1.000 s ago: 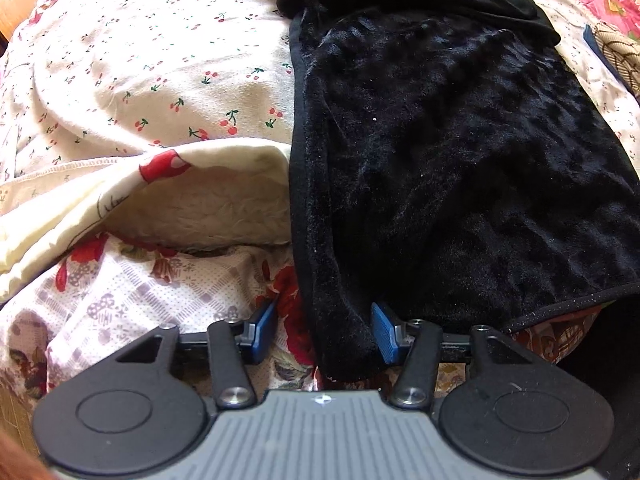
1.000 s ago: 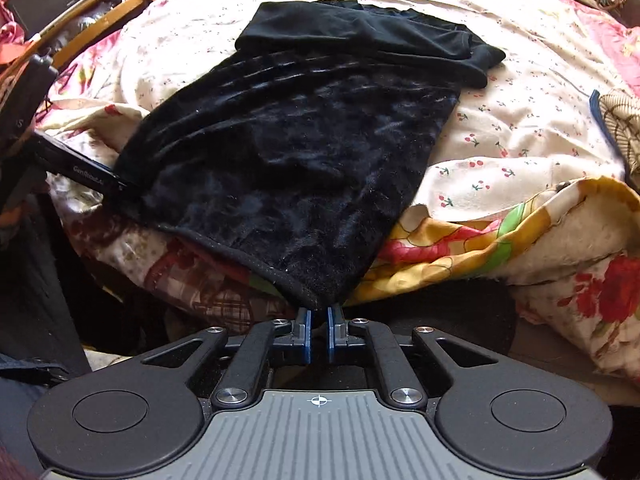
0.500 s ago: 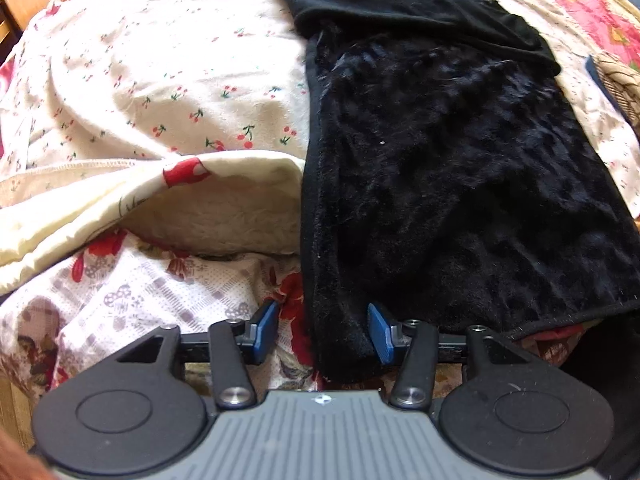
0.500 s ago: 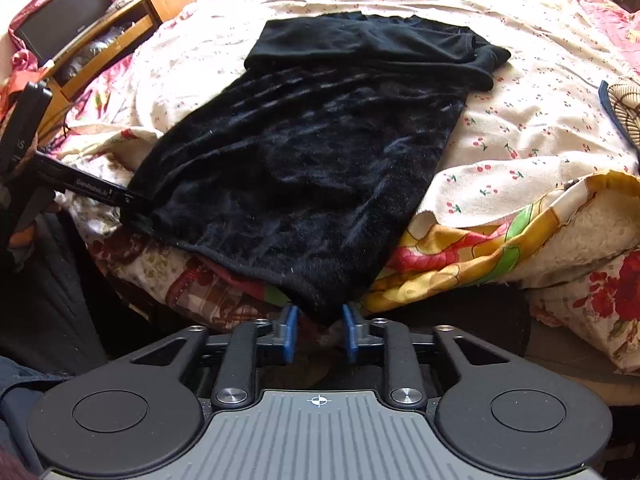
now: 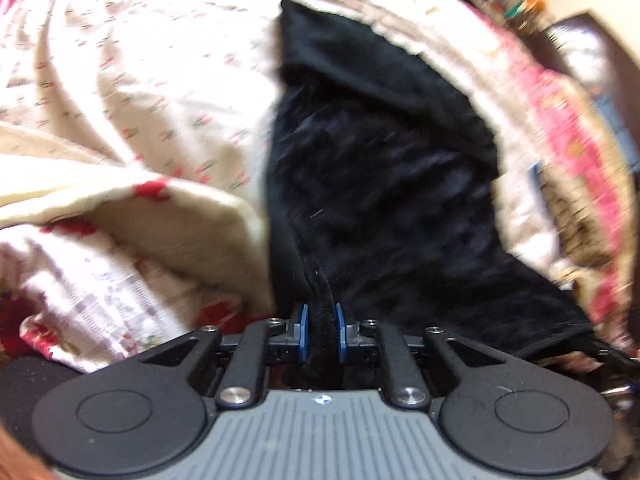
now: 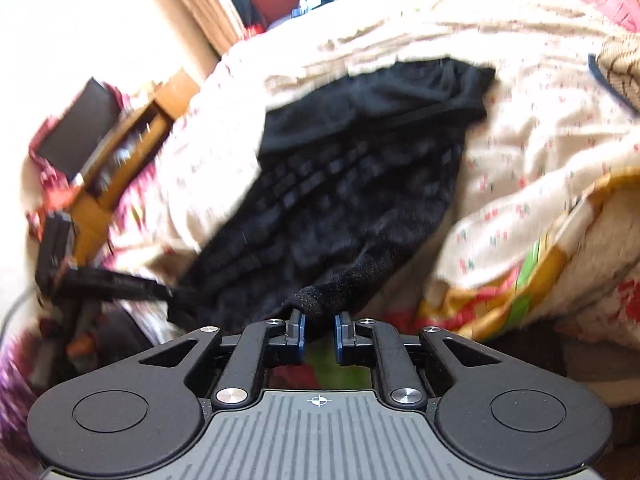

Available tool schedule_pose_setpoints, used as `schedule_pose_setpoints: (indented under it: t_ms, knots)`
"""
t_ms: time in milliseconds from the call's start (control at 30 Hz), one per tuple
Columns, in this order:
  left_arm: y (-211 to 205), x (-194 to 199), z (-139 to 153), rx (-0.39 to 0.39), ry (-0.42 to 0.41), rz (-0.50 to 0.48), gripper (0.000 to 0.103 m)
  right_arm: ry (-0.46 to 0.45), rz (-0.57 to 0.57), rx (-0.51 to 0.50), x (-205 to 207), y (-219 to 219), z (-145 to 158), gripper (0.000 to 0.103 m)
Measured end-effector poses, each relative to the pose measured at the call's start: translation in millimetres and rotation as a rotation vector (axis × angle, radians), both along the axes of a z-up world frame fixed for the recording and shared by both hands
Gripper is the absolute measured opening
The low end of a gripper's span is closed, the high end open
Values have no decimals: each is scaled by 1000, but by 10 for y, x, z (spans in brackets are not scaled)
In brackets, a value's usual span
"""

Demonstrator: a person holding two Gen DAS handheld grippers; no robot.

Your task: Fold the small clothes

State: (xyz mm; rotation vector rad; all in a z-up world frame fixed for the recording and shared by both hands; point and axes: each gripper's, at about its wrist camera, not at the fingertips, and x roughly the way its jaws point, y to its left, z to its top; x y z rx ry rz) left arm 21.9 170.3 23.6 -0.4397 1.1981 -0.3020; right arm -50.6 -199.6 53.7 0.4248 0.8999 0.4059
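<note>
A black velvet garment (image 5: 380,184) lies on a bed with a cherry-print sheet (image 5: 140,80). My left gripper (image 5: 321,332) is shut on the garment's near left hem corner, and the cloth bunches between the blue pads. The garment also shows in the right wrist view (image 6: 352,184). My right gripper (image 6: 319,336) has its blue pads close on either side of the near right corner, which is lifted and bunched at the tips. Both views are motion-blurred.
A rumpled floral quilt (image 5: 100,264) lies at the left of the left wrist view. A colourful blanket (image 6: 540,272) lies to the right in the right wrist view. A wooden chair and dark clutter (image 6: 104,160) stand at the left bed edge.
The left gripper has closed on the hem corner. The right gripper opened, then closed on the other corner. Both corners have lifted and the views have swung upward.
</note>
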Motion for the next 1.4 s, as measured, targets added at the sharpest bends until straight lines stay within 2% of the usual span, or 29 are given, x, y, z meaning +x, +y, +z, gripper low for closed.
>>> schedule_pose_setpoints:
  t_ms: [133,200,367,500,567,600,633,667,700,767,833,900,1000,1067,1100,1167,1267,1400]
  knots:
    - [-33,353,214,-112,-56,-3,27,-77,-35,95,439,-36,213,12]
    - [-61,646,282,-136,-84,7,27,-96,-69,125,751,-71,283,12]
    - [-57,1407,406,-173,-181,59,27,-169,-151,120,1444,-166,406,11]
    - [-61,2029,368,-144,-234,92,27,-191,-247,124,2093,-244,275,11]
    - [-32,2162,301,-169,-244,93,27,-167,-301,129,2392,-272,144,11]
    - [-33,2167,253,-195,-264,80,27,-151,-319,120,2533,-280,54,11]
    - [-44,2124,234,-189,-293,65,28,-135,-319,103,2653,-278,-25,11]
    - [-64,2059,223,-151,-321,42,31,-114,-319,88,2756,-267,-113,11]
    - [-108,1963,192,-88,-338,12,32,-85,-321,83,2845,-256,-219,16]
    - [-221,1763,91,-15,-332,-56,33,-19,-312,72,2962,-227,-461,16]
    - [-361,1463,-11,52,-321,-166,33,3,-319,76,2876,-204,-574,16]
    - [-527,1143,-60,138,-328,-285,33,-50,-282,68,2645,-187,-537,18]
    - [-771,683,-39,249,-381,-457,34,-153,-212,-55,2193,-145,-369,23]
    - [-913,453,-6,302,-437,-551,39,-211,-165,-160,1908,-126,-276,25]
    - [-1017,335,5,363,-495,-605,40,-218,-143,-195,1802,-130,-262,29]
    - [-1216,203,-39,479,-583,-696,41,-197,-116,-228,1671,-152,-300,30]
    - [-1452,122,-206,602,-641,-829,41,-151,-108,-259,1618,-204,-424,30]
    - [-1597,29,-340,729,-709,-971,42,-142,-97,-293,1697,-253,-553,30]
